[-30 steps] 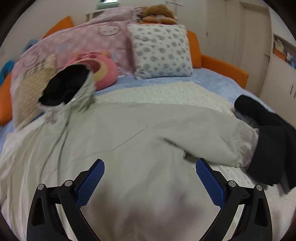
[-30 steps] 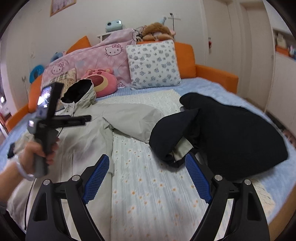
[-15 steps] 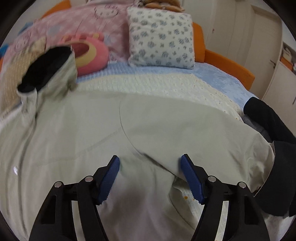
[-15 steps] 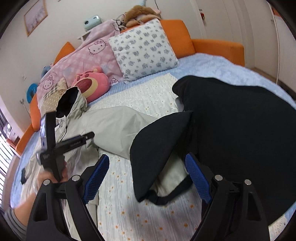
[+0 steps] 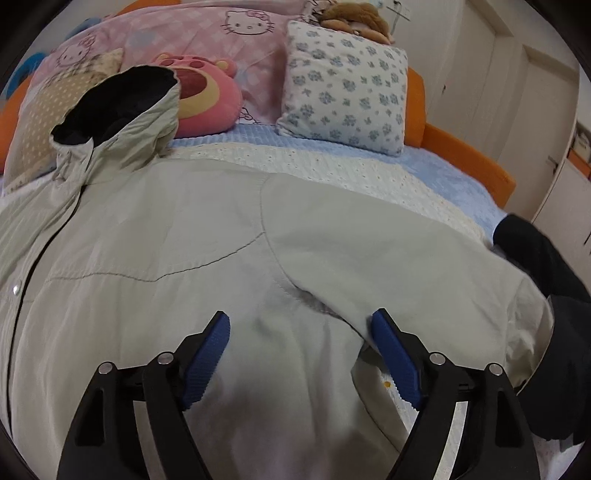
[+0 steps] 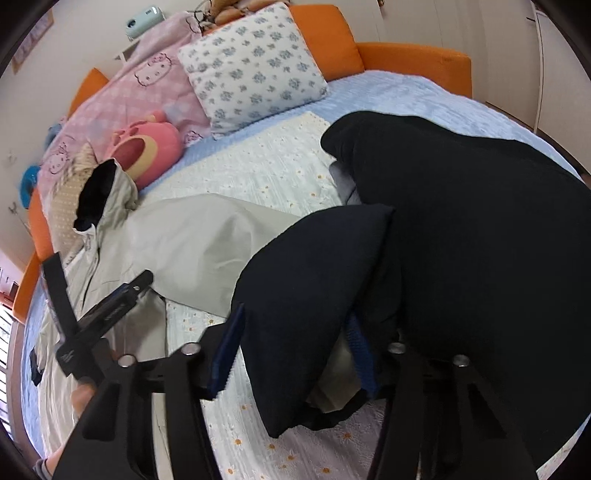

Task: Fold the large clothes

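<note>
A beige hooded jacket [image 5: 184, 236] lies spread on the bed, its black-lined hood [image 5: 110, 96] toward the pillows. My left gripper [image 5: 301, 332] is open, low over the jacket's armpit, its fingers to either side of the fold where the sleeve [image 5: 406, 266] meets the body. The jacket also shows in the right wrist view [image 6: 192, 243]. My right gripper [image 6: 295, 332] is open, its fingers straddling the black end of the sleeve [image 6: 306, 295], which is turned inside out. The left gripper also shows there [image 6: 107, 310].
A big black garment [image 6: 480, 240] lies on the right half of the bed [image 6: 258, 166]. A floral pillow [image 5: 343, 85], a pink plush [image 5: 203, 96] and a pink quilt [image 5: 229, 33] lie at the head. Orange bed frame [image 6: 413, 59] and cupboards [image 5: 561, 199] on the right.
Both grippers came lower and closer to the cloth. The left one went to the armpit fold and narrowed somewhat. The right one moved onto the black sleeve end, and its jaws narrowed.
</note>
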{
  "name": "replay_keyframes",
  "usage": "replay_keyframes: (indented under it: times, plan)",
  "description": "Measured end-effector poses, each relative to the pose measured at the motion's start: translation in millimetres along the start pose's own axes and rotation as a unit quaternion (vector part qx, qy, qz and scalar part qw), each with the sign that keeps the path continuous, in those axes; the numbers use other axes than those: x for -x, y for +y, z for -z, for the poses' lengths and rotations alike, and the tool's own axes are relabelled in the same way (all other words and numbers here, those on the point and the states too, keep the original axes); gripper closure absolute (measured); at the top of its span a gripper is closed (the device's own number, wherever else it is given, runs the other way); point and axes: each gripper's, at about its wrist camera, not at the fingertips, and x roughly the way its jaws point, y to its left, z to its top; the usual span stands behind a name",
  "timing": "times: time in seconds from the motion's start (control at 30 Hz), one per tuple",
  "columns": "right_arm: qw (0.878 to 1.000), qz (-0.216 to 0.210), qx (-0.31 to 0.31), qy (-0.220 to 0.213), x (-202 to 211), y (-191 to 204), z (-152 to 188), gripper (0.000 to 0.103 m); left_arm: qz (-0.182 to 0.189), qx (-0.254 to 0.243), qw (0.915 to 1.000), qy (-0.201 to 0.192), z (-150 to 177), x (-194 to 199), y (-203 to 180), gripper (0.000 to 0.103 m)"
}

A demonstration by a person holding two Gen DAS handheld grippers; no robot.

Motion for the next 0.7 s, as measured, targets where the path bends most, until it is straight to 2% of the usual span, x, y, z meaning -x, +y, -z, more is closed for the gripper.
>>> replay_keyframes:
  times: [0.03,0.07,0.1,0.17,0.23,0.27,0.4,0.57,0.7]
  plan:
    - [1.0,-0.002,-0.003,0.008,-4.6,0.5,-1.0,0.056,0.003,0.006,1.0,-0.006,0.3,2.1,2.8,0.021]
    - [1.0,-0.003,-0.009,0.018,-10.5,1.4,-2.2,0.064,0.003,0.011,0.9999,-0.012,0.6,4.4,5.0,0.022]
    - [1.0,0.001,-0.009,0.022,-14.4,3.3,-4.0,0.066,0.0,0.014,0.9997,-0.018,1.1,6.9,6.6,0.023]
    - [1.0,0.007,-0.007,0.026,-19.3,7.5,-7.5,0.076,-0.001,0.015,0.9995,-0.027,3.2,10.6,8.0,0.026]
    - [1.0,0.007,-0.008,0.02,-20.8,12.1,-16.1,0.092,-0.003,0.012,0.9995,-0.029,6.2,11.7,7.6,0.03]
    - [1.0,0.006,-0.008,0.017,-20.9,15.3,-20.7,0.095,-0.002,0.01,0.9996,-0.026,6.6,10.7,7.4,0.031]
    - [1.0,0.014,0.005,-0.014,-8.6,37.2,-57.4,0.098,0.006,0.007,0.9998,-0.017,6.7,6.3,6.5,0.04]
    - [0.997,0.026,0.037,-0.067,24.1,78.0,-112.4,0.098,0.011,0.004,0.9998,-0.014,7.9,4.6,5.9,0.063]
    - [0.992,0.027,0.072,-0.097,47.5,116.9,-150.9,0.099,0.041,0.039,0.9982,-0.018,8.4,6.0,18.2,0.079]
